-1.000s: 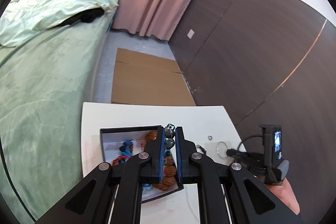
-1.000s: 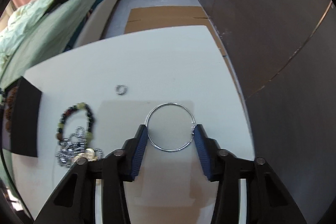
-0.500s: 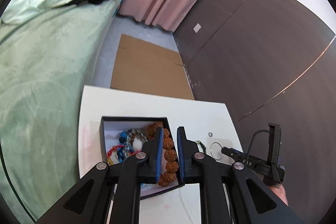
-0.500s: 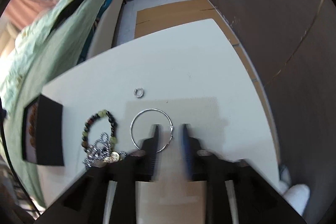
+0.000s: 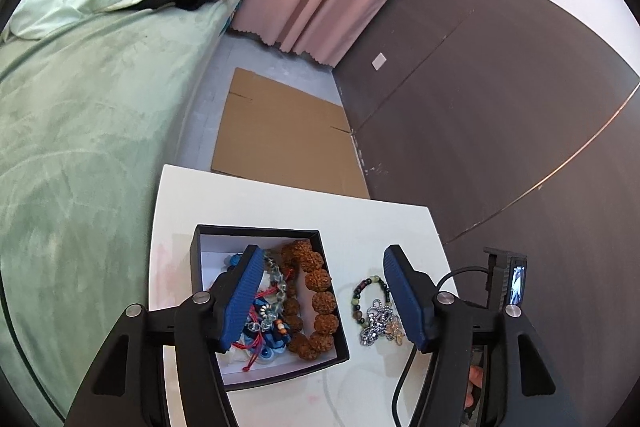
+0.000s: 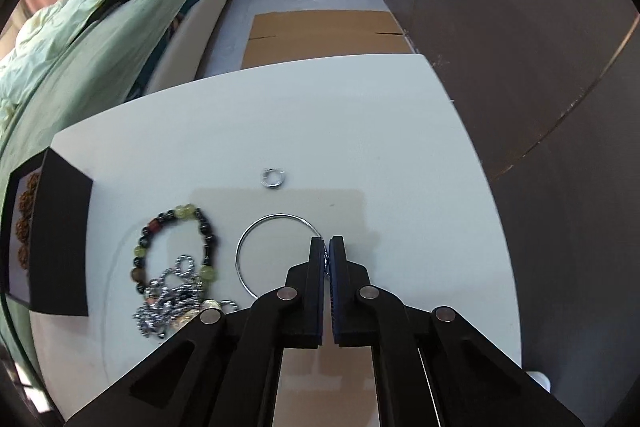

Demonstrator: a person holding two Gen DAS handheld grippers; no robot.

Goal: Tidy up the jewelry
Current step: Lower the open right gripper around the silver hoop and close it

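- Left wrist view: left tool (image 5: 324, 301) is seen spread wide, nothing held, above the black box (image 5: 256, 229) on the white surface (image 5: 360, 223).
- Box interior is white; a string of large knobbly brown beads (image 5: 320, 301) is curled along its right side, with blue, red and clear bead pieces (image 5: 268, 327) tangled at the left.
- Dark-and-green bead bracelet (image 5: 366, 297) and silver chain clump (image 5: 376, 321) are seen on the surface just right of the box.
- Right wrist view: right tool (image 6: 328, 253) is closed narrow on the right edge of the thin silver hoop (image 6: 276, 255), which is lying flat on the surface.
- Small silver ring (image 6: 273, 178) is seen apart, beyond the hoop; bracelet and chain lie left of the hoop.
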